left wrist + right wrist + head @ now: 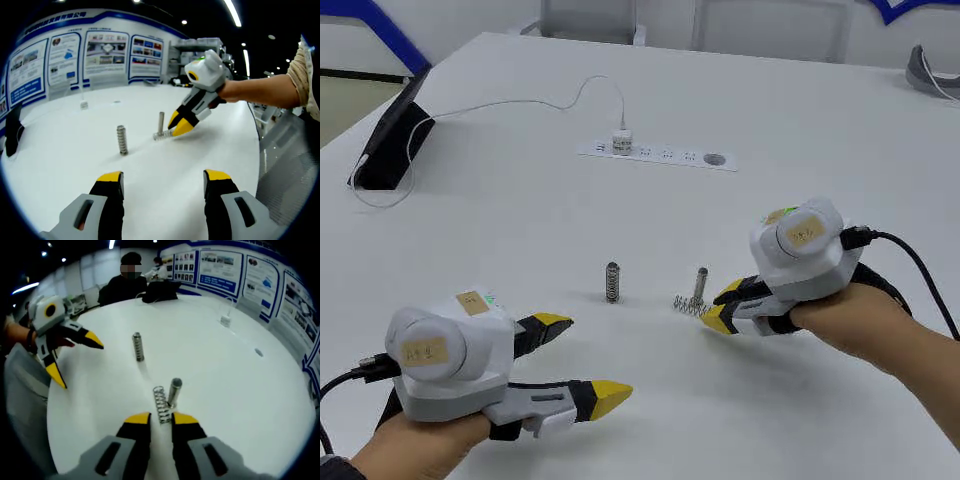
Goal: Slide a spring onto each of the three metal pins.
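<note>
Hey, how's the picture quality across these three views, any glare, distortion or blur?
Head view: even, soft light, faint shadows beside the spring-covered pin and right tongs, all sharp. Left gripper view: heavy fisheye bending, ceiling lights flare, the table washes out. Right gripper view: fisheye too; bare pin and loose spring crisp, background soft.

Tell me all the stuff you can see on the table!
pin wearing a spring: one, silver, upright mid-table.
bare pin: one, silver, upright, right of it.
loose spring: one, silver, lying by the bare pin.
socket strip: one, white, farther back, charger plugged in.
black device: one, far left edge.
table: one, white.
left gripper: one, grey with yellow tips, open, near left.
right gripper: one, same colours, shut on the loose spring.
</note>
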Motion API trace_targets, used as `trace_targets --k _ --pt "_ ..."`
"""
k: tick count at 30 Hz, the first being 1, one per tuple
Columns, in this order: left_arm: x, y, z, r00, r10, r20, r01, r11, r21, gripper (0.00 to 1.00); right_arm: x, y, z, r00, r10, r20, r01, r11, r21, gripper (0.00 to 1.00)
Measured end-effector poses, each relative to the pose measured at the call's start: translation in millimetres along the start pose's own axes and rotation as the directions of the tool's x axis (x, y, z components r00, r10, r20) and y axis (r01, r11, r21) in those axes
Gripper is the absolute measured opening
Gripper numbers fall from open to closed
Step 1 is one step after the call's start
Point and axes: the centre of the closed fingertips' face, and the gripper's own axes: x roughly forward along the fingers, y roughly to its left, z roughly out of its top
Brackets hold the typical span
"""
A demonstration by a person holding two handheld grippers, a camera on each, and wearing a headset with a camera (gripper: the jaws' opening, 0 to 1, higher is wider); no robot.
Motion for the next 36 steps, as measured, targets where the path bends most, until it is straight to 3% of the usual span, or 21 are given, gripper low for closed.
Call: trace_targets --k 20,28,36 --pt "-3.1 -0.7 -1.3 0.9999 0.003 0.015 -0.003 1.000 -0.016 0.63 4.1 1.3 -7.8 0.9991 0.019 -0.039 -0.018 0.999 0.030 0.12" --pt "0.3 -5.1 3.2 0.9996 -0.022 0.017 0.022 1.000 0.001 0.61 -4.3 13.2 -4.7 0.9983 0.047 -0.035 -0.046 0.999 0.011 0.12" --pt "10.9 -19.7 10.2 0.9953 -0.096 -0.010 0.096 0.992 0.078 0.56 -22.1 38.9 0.4 0.9925 0.116 -0.039 -0.119 0.990 -0.073 0.12"
